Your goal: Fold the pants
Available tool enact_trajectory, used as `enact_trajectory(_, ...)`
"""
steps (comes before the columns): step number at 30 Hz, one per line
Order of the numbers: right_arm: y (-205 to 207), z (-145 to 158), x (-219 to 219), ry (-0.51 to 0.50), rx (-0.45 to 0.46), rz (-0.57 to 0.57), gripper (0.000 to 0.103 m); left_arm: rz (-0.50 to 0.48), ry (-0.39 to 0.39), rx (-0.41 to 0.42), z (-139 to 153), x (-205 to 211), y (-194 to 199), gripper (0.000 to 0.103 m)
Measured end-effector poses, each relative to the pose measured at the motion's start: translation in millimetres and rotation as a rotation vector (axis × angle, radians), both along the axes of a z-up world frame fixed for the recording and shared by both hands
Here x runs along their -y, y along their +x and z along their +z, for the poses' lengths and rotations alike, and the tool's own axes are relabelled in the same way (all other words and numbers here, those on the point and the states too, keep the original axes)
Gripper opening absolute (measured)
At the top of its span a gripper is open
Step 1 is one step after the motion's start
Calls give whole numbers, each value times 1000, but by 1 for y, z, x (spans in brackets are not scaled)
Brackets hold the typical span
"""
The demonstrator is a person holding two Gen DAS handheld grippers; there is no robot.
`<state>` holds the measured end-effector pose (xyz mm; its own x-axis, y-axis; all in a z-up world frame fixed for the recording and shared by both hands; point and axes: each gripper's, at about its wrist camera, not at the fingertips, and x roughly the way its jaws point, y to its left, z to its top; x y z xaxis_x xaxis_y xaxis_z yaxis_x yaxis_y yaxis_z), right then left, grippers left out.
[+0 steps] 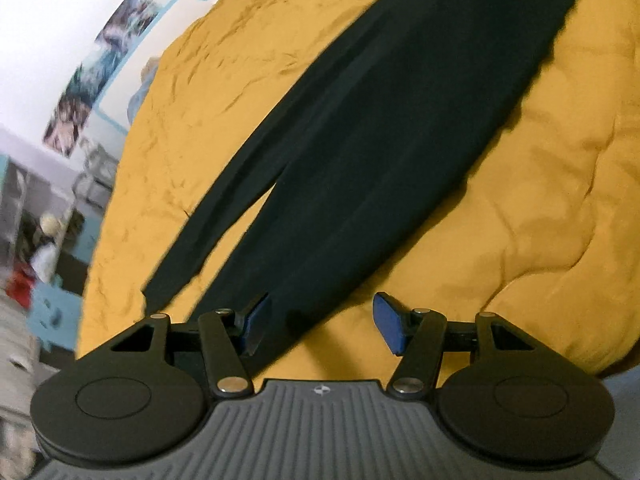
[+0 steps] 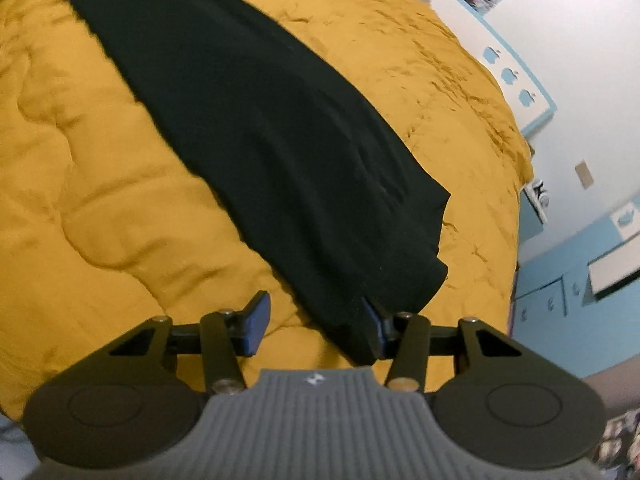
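Observation:
Black pants (image 1: 360,128) lie flat on a yellow bedspread (image 1: 540,208), legs side by side, the cuffs toward the left wrist camera. My left gripper (image 1: 320,324) is open, just above the near leg's cuff, which runs between the blue pads (image 1: 386,320). In the right wrist view the pants (image 2: 260,132) stretch away from the waistband end. My right gripper (image 2: 316,324) is open, with the waistband corner lying between its jaws against the right pad (image 2: 372,320).
The yellow bedspread (image 2: 100,200) is wrinkled and fills most of both views. A white and blue wall with pictures (image 1: 100,64) runs along the bed's far side. Blue drawers (image 2: 560,292) stand past the bed's right edge.

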<state>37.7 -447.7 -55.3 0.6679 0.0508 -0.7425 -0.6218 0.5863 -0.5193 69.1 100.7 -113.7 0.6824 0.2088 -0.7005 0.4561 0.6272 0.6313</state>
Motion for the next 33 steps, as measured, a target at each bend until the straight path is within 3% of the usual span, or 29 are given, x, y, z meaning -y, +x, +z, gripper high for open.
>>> enact_trajectory(5, -3, -15, -1, -123, 59, 53, 42, -18, 163, 44, -16, -8, 3, 69)
enact_trajectory(10, -4, -22, -1, -169, 83, 86, 41, 20, 233, 67, -23, -21, 16, 69)
enact_trajectory(13, -7, -27, -2, -200, 113, 125, 40, 93, 226, 67, -20, -34, 21, 69)
enact_trajectory(15, -10, -28, -2, -209, 125, 142, 39, 160, 199, 77, -14, -43, 25, 63)
enact_trajectory(17, -13, -32, -1, -231, 141, 172, 39, 207, 173, 79, -8, -46, 29, 40)
enact_trajectory(18, -15, -35, -1, -246, 152, 194, 39, 236, 150, 88, -5, -46, 31, 33)
enact_trajectory(19, -19, -37, -1, -258, 160, 212, 38, 274, 100, 114, 1, -46, 31, 19)
enact_trajectory(22, -24, -45, -3, -299, 182, 260, 30, 375, -30, 181, 15, -43, 29, 5)
enact_trajectory(25, -28, -52, -7, -341, 224, 277, 18, 445, -124, 220, 32, -45, 29, 2)
enact_trajectory(26, -28, -52, -8, -349, 239, 283, 7, 464, -152, 230, 37, -46, 28, 1)
enact_trajectory(27, -30, -52, -8, -354, 258, 286, 2, 481, -178, 239, 44, -47, 29, 1)
enact_trajectory(30, -30, -41, -7, -328, 276, 256, 0, 507, -228, 271, 58, -49, 28, 1)
enact_trajectory(33, -19, -17, -8, -265, 302, 178, 0, 504, -217, 302, 67, -42, 33, 1)
